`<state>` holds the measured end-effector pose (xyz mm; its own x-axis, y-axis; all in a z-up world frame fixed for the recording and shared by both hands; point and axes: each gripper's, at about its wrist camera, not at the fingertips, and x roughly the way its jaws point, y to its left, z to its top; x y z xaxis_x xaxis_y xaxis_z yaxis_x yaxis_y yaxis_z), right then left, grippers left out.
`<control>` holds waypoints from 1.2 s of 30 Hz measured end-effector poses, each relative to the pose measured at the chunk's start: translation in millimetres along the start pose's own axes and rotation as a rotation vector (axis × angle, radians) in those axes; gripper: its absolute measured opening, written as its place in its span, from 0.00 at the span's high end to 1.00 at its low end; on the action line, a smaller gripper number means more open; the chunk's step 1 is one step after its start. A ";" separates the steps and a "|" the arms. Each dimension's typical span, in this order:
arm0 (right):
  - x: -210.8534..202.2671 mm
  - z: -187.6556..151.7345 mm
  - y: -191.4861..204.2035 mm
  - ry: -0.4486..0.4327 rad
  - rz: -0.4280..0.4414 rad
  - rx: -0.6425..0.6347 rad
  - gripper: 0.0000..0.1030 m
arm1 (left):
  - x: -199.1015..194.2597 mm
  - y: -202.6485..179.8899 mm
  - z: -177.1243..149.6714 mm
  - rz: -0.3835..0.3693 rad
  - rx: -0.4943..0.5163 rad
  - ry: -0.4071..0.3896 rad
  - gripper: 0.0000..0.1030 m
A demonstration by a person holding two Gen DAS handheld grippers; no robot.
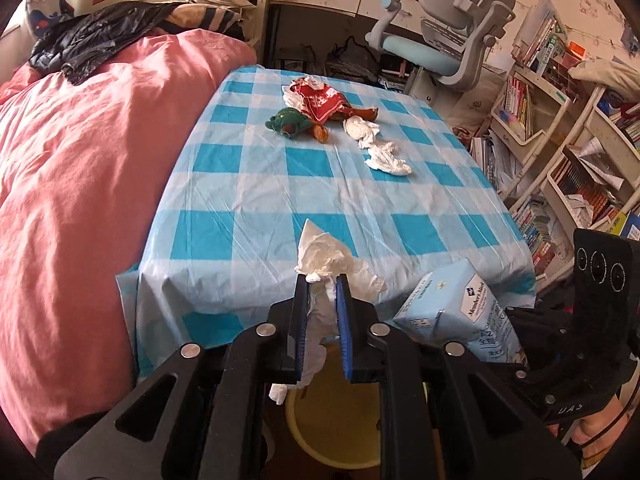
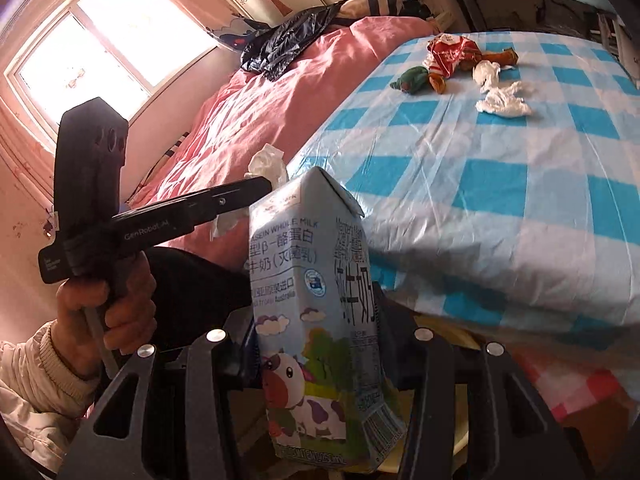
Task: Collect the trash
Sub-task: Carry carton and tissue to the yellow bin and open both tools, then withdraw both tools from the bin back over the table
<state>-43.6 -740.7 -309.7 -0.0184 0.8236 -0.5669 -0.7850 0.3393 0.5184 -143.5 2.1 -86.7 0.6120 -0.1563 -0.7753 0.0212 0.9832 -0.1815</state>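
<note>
My left gripper (image 1: 322,280) is shut on a crumpled white tissue (image 1: 326,258), held over a yellow bin (image 1: 332,420) below the table's near edge. My right gripper (image 2: 316,344) is shut on a light blue milk carton (image 2: 316,304), also seen in the left wrist view (image 1: 452,308) to the right of the tissue. On the blue checked tablecloth (image 1: 320,192) far side lie a red wrapper (image 1: 318,100), two more crumpled tissues (image 1: 386,156) and a green and brown plush toy (image 1: 290,120). The left gripper shows in the right wrist view (image 2: 264,184).
A bed with a pink quilt (image 1: 80,168) runs along the table's left side, with a black bag (image 1: 88,40) on it. A grey and blue chair (image 1: 448,32) stands behind the table. Bookshelves (image 1: 560,152) crowd the right side.
</note>
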 end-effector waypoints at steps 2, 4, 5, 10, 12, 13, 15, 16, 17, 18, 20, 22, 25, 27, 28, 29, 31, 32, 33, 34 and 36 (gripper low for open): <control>2.5 -9.2 1.7 0.013 -0.012 0.004 0.54 | 1.2 -7.7 -9.7 -0.002 0.012 0.014 0.87; 4.2 -16.9 4.0 0.022 -0.025 0.007 0.54 | 2.9 -14.2 -19.9 -0.002 0.024 0.027 0.87; 5.4 -20.8 4.0 0.030 -0.037 0.009 0.54 | 3.9 -16.6 -24.4 -0.002 0.029 0.033 0.87; 12.2 -31.6 4.7 0.072 -0.093 0.005 0.54 | 8.2 -24.1 -40.0 0.005 0.042 0.059 0.87; 13.7 -34.6 1.8 0.081 -0.114 0.017 0.54 | 9.4 -24.9 -44.5 0.004 0.043 0.070 0.87; 13.2 -35.8 0.5 0.083 -0.124 0.021 0.54 | 10.1 -24.7 -46.8 0.000 0.042 0.077 0.87; 11.9 -37.9 -1.7 0.078 -0.140 0.032 0.54 | 13.2 -22.9 -51.0 0.002 0.038 0.093 0.84; 10.7 -39.2 -1.9 0.073 -0.144 0.035 0.53 | 14.7 -21.6 -53.3 0.011 0.036 0.099 0.81; 9.4 -40.0 -2.0 0.065 -0.151 0.036 0.52 | 15.2 -20.2 -55.1 0.015 0.033 0.100 0.77; 8.7 -41.2 -1.8 0.059 -0.156 0.036 0.49 | 14.9 -18.4 -57.0 0.021 0.025 0.099 0.69; 7.3 -43.7 -1.1 0.047 -0.167 0.039 0.44 | 12.0 -14.9 -59.4 0.030 0.011 0.081 0.58; 6.1 -45.9 0.4 0.036 -0.176 0.036 0.41 | 8.6 -13.1 -60.7 0.041 0.009 0.061 0.53; 5.3 -46.6 5.1 0.019 -0.194 0.021 0.35 | 5.1 -11.1 -62.5 0.056 0.009 0.046 0.47; 3.1 -46.4 7.5 0.001 -0.198 0.014 0.33 | 4.0 -9.3 -63.2 0.060 0.003 0.044 0.44; 2.0 -46.0 8.2 -0.008 -0.202 0.012 0.31 | 3.0 -7.9 -63.0 0.063 -0.001 0.043 0.43; -0.4 -45.4 9.3 -0.024 -0.205 0.009 0.31 | 1.7 -7.1 -63.0 0.066 -0.004 0.039 0.42; -3.5 -43.4 11.3 -0.053 -0.211 0.006 0.29 | -2.7 -4.9 -62.3 0.072 -0.017 0.022 0.38; -6.3 -42.2 13.7 -0.077 -0.216 0.001 0.28 | -5.5 -3.8 -61.9 0.074 -0.025 0.010 0.35; -7.4 -41.3 16.4 -0.094 -0.219 -0.003 0.27 | -9.1 -2.6 -61.4 0.078 -0.033 -0.006 0.33; -9.0 -40.2 19.1 -0.110 -0.221 -0.009 0.26 | -12.7 -1.5 -61.2 0.080 -0.039 -0.022 0.32; -11.1 -38.4 27.8 -0.138 -0.237 -0.035 0.24 | -19.2 0.9 -61.8 0.086 -0.047 -0.048 0.30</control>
<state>-89.0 -757.9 -313.6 0.2516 0.7780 -0.5757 -0.7783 0.5162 0.3574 -204.1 0.2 -109.4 0.6475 -0.0654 -0.7592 -0.0696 0.9871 -0.1443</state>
